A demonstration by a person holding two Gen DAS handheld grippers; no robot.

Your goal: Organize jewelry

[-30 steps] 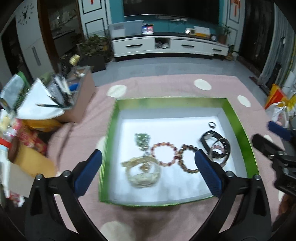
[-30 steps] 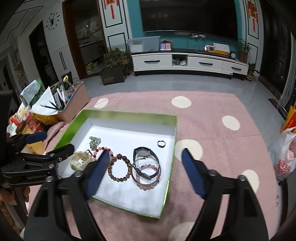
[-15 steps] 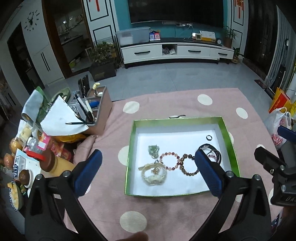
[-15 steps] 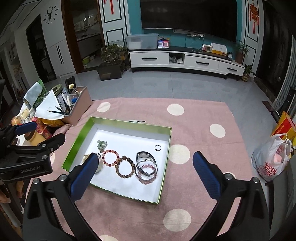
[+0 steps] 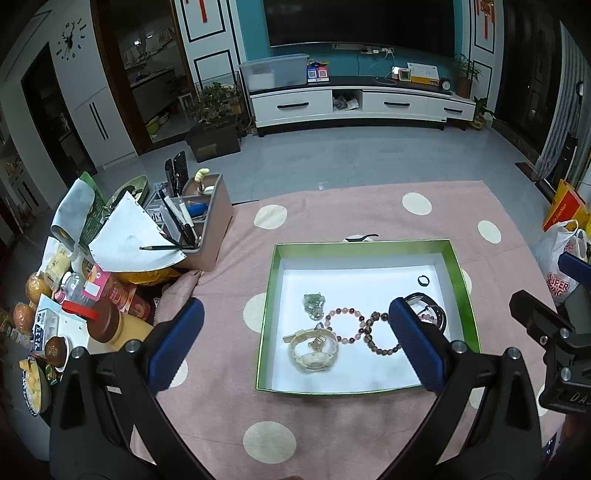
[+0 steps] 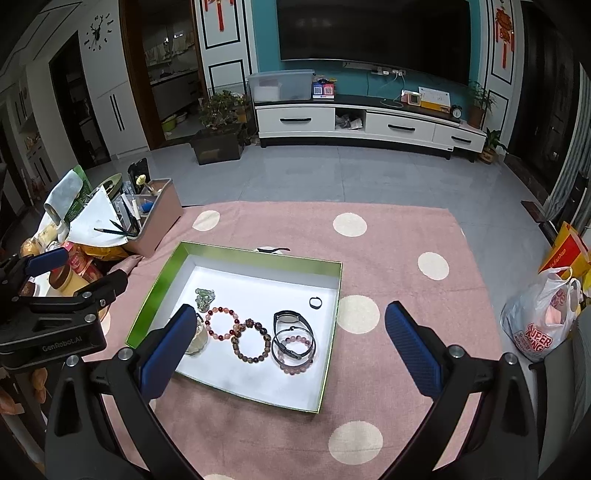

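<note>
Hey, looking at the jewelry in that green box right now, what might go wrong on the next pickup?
1. The black watch overlaps the pink bead bracelet; lifting one would probably drag the other.
2. The brown bead bracelet touches the red bead bracelet; a wide-open right gripper may catch both.
3. The small ring looks hard to pinch.

Readable text was sparse: "GenRobot.AI" stood on the black body of the left gripper (image 6: 291, 341) as seen from the right wrist view, and "SUPER" plus a cut-off second word was printed in red on the white plastic bag (image 6: 539, 325) at the right edge. The right gripper (image 5: 546, 291) body showed a partial "DA" in the left wrist view; the yellow bag (image 5: 563, 212) lettering and the wall clock (image 6: 96, 35) numerals were too small to read.
</note>
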